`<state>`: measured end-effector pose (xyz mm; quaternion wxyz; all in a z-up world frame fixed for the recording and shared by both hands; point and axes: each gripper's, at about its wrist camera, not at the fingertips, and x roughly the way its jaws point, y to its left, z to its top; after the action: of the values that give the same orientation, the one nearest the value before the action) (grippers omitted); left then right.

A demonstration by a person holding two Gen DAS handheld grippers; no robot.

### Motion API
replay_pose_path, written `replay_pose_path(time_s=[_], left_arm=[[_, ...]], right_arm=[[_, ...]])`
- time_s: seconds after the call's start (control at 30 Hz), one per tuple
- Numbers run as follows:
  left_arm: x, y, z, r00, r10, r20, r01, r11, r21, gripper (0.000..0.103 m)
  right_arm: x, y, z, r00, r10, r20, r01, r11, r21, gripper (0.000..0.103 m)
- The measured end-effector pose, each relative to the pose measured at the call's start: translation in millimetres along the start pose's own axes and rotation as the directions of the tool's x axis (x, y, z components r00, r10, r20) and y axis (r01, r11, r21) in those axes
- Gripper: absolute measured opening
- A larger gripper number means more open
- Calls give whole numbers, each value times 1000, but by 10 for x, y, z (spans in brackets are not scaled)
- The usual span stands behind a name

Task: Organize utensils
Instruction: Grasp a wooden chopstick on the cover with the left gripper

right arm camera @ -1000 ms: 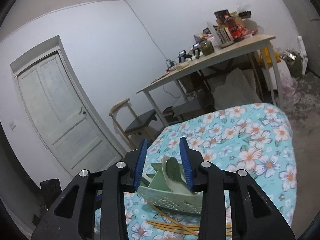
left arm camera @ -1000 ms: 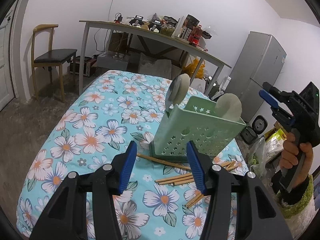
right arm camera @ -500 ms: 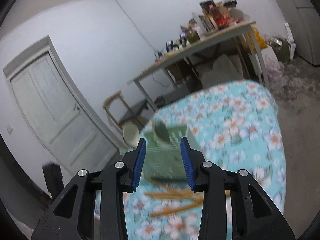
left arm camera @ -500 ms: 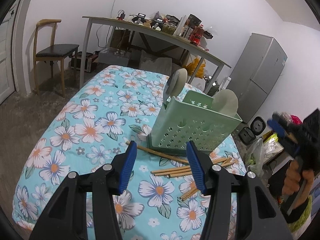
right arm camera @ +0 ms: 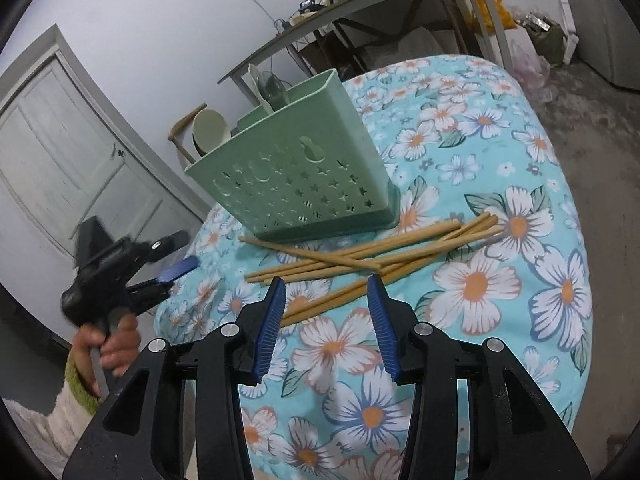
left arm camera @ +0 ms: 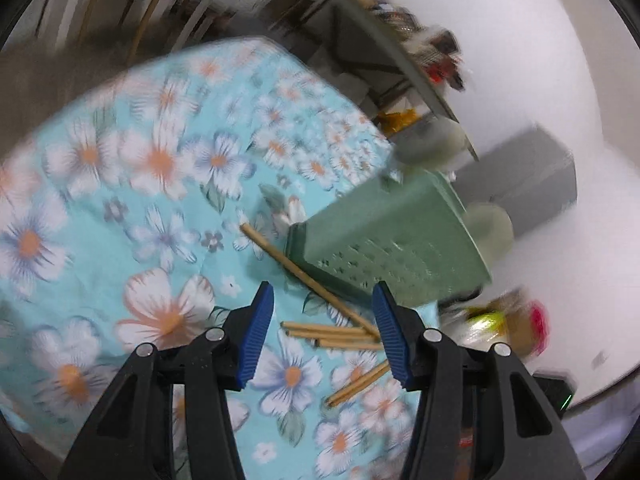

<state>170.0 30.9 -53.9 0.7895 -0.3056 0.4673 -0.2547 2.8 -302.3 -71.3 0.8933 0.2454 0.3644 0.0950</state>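
Lying loose on the flowered tablecloth (right arm camera: 520, 128), a crossed heap of wooden chopsticks (right arm camera: 372, 256) sits against the foot of the green perforated utensil caddy (right arm camera: 296, 172), toward the table's near edge. The caddy stands upright with 2 pale spoons (right arm camera: 210, 130) already in it.

Your right gripper (right arm camera: 326, 304) hovers just short of the heap, its blue pads apart and holding nothing; the jaws have just been opening. Your left gripper (left arm camera: 322, 314) is also apart and empty, above the sticks' other ends, beside the caddy's lower corner.

To do this pickup well, I would single out 1 stick lying on top, or a neighbouring pair, rather than bite the whole tangle. Come down with the pads either side of the shaft, near the middle so it does not swing. Crossed sticks will likely drag each other, so lift slowly. Then tip it upright and drop it into an open compartment.

No brand, label or readable writing shows on anything.
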Motion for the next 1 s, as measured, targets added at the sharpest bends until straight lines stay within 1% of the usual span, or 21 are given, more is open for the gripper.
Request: replay_pose_path(time_s=[0.03,0.07,0.17,0.27,0.33,0.4,0.5,0.6,0.67,0.73,0.77,0.83,0.9,1.0], left_arm=[[73,76,51,1000,-12,-10,12,998,-54,45],[124,126,90,1000,-18,-16,16,996,-88,44],[321,338,192,998,-50,-38,40,970,-241,40],[486,554,232,997,-72,-39,52,920,-388,37],[543,643,251,996,-84,-32,61,890,-452,32],[577,707,288,995,-101,-16,79,862,-501,29],[616,742,333,996,-87,-11,67,836,-545,24],[629,765,357,998,-66,-15,45,819,-572,18],[650,767,352,999,-50,-19,30,817,-576,17],[652,774,338,999,-26,-26,6,814,-581,9],[651,779,324,999,-18,-27,-1,808,-590,8],[627,788,310,1000,-8,-27,-10,803,-596,8],[630,752,306,1000,11,-28,-26,806,-591,8],[627,745,300,1000,13,-24,-25,801,-598,7]], right_arm=[[7,-2,0,1000,2,0,-2,1000,1,42],[21,-12,6,1000,5,-1,-5,1000,2,42],[72,-31,17,1000,9,-6,-9,1000,9,42],[109,-64,18,1000,12,-11,-12,1000,22,42],[149,-100,28,1000,13,-16,-12,999,33,43],[192,-137,34,1000,13,-20,-12,999,45,44],[247,-170,49,1000,14,-22,-13,998,54,44],[291,-178,61,1000,14,-22,-13,998,55,44],[298,-177,65,1000,15,-22,-13,998,56,44],[310,-180,68,1000,15,-23,-13,998,58,44],[319,-181,73,1000,14,-23,-13,998,59,44],[333,-182,83,1000,15,-22,-13,998,60,44],[339,-188,88,1000,15,-21,-14,998,61,44],[340,-179,89,1000,13,-21,-12,998,57,44]])
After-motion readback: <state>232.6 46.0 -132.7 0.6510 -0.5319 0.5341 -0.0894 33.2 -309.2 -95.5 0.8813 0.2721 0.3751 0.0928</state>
